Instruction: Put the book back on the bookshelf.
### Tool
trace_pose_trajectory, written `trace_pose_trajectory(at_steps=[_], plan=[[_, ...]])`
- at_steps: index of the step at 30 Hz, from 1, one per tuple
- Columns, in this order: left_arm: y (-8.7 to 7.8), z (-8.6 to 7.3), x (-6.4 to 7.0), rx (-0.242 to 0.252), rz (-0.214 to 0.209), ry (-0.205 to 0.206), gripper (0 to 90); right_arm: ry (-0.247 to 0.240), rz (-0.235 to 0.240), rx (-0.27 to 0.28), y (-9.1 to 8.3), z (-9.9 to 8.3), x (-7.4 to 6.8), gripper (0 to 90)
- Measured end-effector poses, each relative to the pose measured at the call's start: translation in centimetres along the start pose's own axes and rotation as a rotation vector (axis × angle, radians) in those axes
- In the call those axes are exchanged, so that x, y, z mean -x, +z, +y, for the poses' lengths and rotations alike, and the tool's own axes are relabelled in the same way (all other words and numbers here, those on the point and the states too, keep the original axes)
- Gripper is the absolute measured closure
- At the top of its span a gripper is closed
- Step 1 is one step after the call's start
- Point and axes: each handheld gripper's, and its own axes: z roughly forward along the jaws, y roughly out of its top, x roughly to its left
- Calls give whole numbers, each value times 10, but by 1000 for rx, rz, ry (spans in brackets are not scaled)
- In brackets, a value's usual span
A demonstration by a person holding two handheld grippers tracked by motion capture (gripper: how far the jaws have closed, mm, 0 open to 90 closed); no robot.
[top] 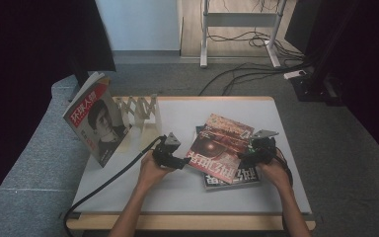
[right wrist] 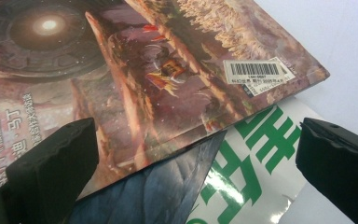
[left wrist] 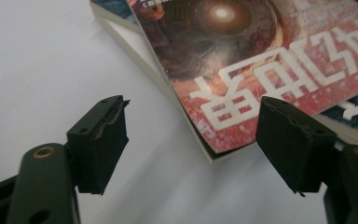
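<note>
While both grippers flank the red magazine (top: pixel 220 146), nothing is gripped yet
Left gripper (top: pixel 173 159) and right gripper (top: pixel 254 154) stand with jaws apart; the magazine lies askew atop a dark magazine (top: pixel 233 178) mid-table, so a low pinch could drag both

The white-topped table (top: pixel 177 190) lies bare along its near edge and across the far right corner, so there is open room to pass there. At mid-right, a red glossy magazine (top: pixel 220 147) lies slanted on a dark-covered magazine (top: pixel 232 177), a low stack with bare table just beside its left edge. At the far left, a wooden folding rack (top: pixel 140 109) stands upright, and a red-titled magazine with a portrait cover (top: pixel 97 121) leans tilted against it, blocking that corner. A black cable (top: pixel 113 177) trails across the near-left table.
</note>
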Motion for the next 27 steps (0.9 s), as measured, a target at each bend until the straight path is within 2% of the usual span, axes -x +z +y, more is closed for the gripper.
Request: trace_pose_trajectory(at_steps=[8, 14, 27], plan=[[13, -6, -4, -46, 0, 23, 278, -4, 6, 6, 4, 5, 7, 0], [13, -6, -2, -33, -9, 35, 316, -7, 19, 2, 12, 10, 14, 0], [14, -7, -1, -32, -9, 51, 321, 0, 50, -6, 35, 24, 27, 0]])
